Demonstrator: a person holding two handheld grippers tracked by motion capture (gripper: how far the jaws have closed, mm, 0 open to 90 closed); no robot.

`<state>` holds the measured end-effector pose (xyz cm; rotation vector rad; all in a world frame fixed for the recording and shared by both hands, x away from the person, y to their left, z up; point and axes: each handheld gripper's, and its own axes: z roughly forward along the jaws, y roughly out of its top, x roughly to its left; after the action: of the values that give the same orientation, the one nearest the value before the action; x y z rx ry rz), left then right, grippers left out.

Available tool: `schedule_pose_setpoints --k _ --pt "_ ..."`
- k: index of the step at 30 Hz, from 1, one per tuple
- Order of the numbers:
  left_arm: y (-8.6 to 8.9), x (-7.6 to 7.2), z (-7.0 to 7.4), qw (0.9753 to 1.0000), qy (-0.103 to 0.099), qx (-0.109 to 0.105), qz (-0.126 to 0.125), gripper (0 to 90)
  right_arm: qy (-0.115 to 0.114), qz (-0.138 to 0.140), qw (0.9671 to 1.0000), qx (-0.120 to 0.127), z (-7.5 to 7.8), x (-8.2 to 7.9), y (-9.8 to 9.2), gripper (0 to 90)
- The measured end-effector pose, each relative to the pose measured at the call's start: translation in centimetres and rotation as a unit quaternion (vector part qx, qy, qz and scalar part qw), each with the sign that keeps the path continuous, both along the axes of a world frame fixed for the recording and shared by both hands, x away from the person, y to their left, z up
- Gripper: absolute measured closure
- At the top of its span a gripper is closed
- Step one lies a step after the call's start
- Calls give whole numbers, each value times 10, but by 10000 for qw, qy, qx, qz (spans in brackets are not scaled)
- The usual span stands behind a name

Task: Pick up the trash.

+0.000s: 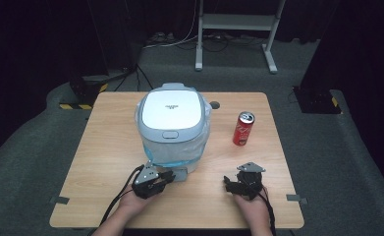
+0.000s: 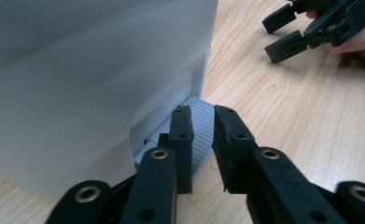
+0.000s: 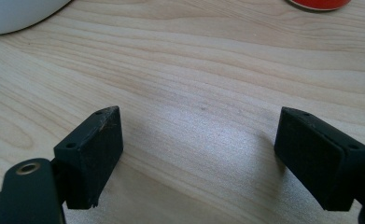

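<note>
Rice cooker (image 1: 174, 127) stood near the middle of the wooden table (image 1: 106, 162), lid down, body wrapped in clear plastic film; red soda can (image 1: 243, 129) upright to its right, well apart from it. A grey ribbed tab (image 2: 200, 133), possibly a plug or drawer piece (identity uncertain), projected from a recess at the cooker's base on the person's side. Left gripper (image 2: 203, 140) lay directly in front of that recess, jaws pointing toward the cooker wall, one on each side of the tab and close to it; a narrow gap remained, and whether the pads actually pressed the tab could not be told. The tab's long axis ran outward from the cooker toward the person, roughly in line with the jaws, so a straight pull back toward the person looked like the natural move (judgement only). Right gripper (image 1: 243, 183) rested low over bare table to the right of the left one, near the table's front edge, jaws spread wide with nothing between them. Left hand was clearly the nearer to the tab; right was well apart from cooker and can alike.
</note>
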<state>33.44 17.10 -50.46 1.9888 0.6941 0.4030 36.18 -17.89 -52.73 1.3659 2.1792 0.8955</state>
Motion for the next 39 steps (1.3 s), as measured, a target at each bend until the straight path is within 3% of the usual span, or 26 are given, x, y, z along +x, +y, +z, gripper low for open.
schedule_pose_setpoints --k 4,13,21,24,27,39 --pt "-4 5 -2 10000 -48 1 43 713 4 4 10000 3 0 0 0 156" --pt "-10 8 -9 9995 -113 289 57 695 -12 19 10000 0 0 0 1 161" --pt "-6 7 -18 9996 -48 -34 264 601 -13 9 10000 2 0 0 1 163" --pt "-5 7 -18 9995 -112 2 298 597 -16 5 10000 0 0 0 1 163" --pt "-6 8 -19 9996 -8 -25 285 595 -18 1 10000 -3 0 0 1 165" --pt "-7 8 -18 9996 38 52 264 591 -28 -27 10000 -17 0 -1 2 171"
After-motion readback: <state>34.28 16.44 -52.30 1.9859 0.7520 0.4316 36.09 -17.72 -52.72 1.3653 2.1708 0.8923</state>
